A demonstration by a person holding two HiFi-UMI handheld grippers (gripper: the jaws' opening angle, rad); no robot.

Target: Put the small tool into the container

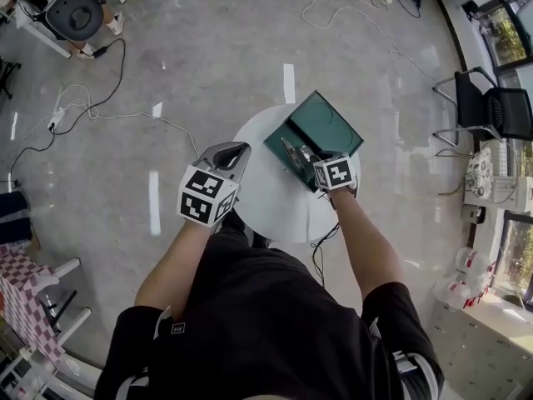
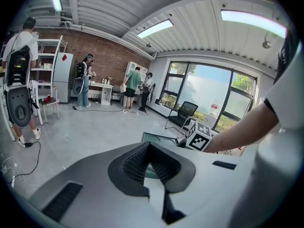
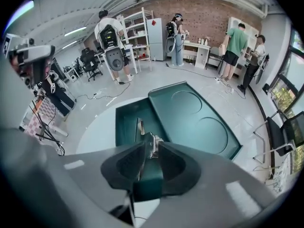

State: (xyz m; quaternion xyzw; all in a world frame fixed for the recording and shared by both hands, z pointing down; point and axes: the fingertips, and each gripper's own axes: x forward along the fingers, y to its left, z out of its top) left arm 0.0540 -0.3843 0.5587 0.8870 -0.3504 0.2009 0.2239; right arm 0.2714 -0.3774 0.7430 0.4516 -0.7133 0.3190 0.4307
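The right claw (image 3: 149, 151) is pinching the small tool (image 3: 152, 144), a thin shiny metal piece. It holds the tool just above the open tray of the dark green container (image 3: 124, 122), whose lid (image 3: 194, 118) lies open beside the tray. The container stands on the round white surface (image 1: 266, 202).

The left claw (image 2: 148, 147) is pressed together with nothing in it, at the left edge of the surface and well apart from the container.

I judge the tool to be light and stiff, but narrow and smooth, so it may turn or slip between the pads. A hold at its thicker middle part seems the safest, and it should be let go low inside the tray.
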